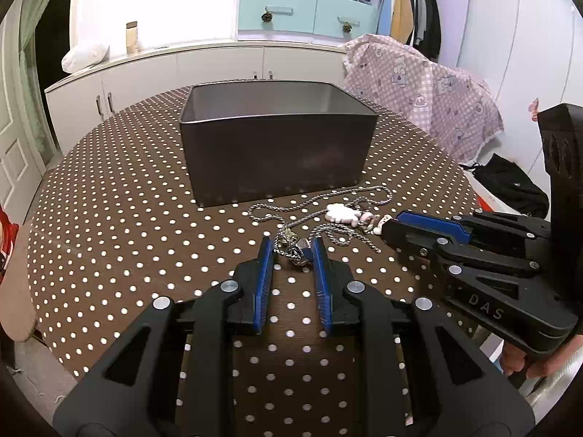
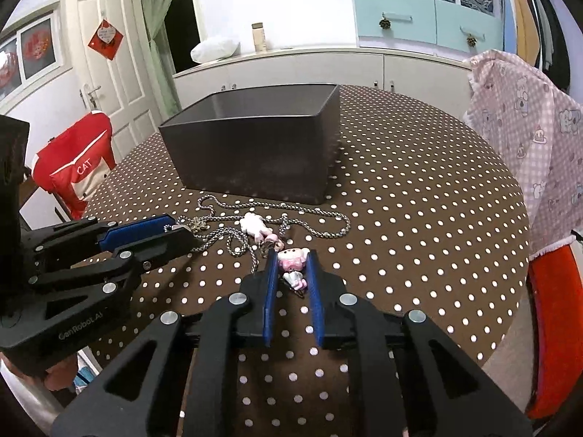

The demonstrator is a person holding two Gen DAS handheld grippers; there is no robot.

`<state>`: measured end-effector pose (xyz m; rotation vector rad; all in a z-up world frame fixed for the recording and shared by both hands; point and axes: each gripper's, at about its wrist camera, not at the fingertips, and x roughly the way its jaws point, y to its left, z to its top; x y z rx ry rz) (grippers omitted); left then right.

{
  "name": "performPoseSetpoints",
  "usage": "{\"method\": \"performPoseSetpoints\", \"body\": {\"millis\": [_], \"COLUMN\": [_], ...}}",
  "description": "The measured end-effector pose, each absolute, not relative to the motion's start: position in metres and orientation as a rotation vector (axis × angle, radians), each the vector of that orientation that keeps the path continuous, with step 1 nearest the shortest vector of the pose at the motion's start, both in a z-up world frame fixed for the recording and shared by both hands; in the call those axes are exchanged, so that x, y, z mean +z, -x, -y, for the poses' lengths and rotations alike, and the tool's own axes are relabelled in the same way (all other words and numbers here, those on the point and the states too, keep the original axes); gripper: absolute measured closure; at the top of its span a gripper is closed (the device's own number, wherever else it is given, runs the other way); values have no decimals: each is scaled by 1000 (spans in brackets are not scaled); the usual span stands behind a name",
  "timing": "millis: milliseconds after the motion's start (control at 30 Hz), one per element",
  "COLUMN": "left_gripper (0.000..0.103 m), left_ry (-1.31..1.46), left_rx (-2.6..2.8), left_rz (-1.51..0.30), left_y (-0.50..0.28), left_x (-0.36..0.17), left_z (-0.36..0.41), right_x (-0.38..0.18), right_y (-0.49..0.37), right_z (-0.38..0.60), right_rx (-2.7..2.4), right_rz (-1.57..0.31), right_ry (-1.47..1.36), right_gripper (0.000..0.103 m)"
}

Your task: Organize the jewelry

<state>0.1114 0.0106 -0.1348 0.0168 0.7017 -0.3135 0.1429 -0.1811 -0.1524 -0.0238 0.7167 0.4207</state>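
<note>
A dark grey open box (image 1: 277, 145) stands on the polka-dot table (image 1: 127, 218); it also shows in the right wrist view (image 2: 255, 145). In front of it lie silver chains (image 1: 320, 200) with a white charm (image 1: 340, 213). My left gripper (image 1: 293, 251) is open, its jaws on either side of a metal pendant (image 1: 298, 251). My right gripper (image 2: 293, 266) is open, its jaws on either side of a pink figure charm (image 2: 291, 260). The chains (image 2: 309, 218) and the white charm (image 2: 251, 224) lie beyond it. Each gripper shows in the other's view: the right one (image 1: 391, 227), the left one (image 2: 178, 233).
A pink patterned cloth (image 1: 419, 87) hangs over a chair at the table's right. A red chair cover (image 2: 76, 164) stands at the left. White cabinets (image 1: 182, 69) run behind the table. The table edge curves close at the right (image 2: 510, 273).
</note>
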Motion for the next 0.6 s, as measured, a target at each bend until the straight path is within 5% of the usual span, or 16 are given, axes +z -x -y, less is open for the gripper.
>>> {"method": "performPoseSetpoints", "body": {"millis": [600], "left_gripper": [80], "left_ry": [11], "left_rx": [-308], "left_rz": [-679], "left_y": [-119], "left_x": [-102], "left_z": [-7], "right_x": [-121], "right_y": [-145], "right_z": [200], "right_rx": [434], "right_rz": [-666], "right_ry": [-26], "right_gripper": [89]}}
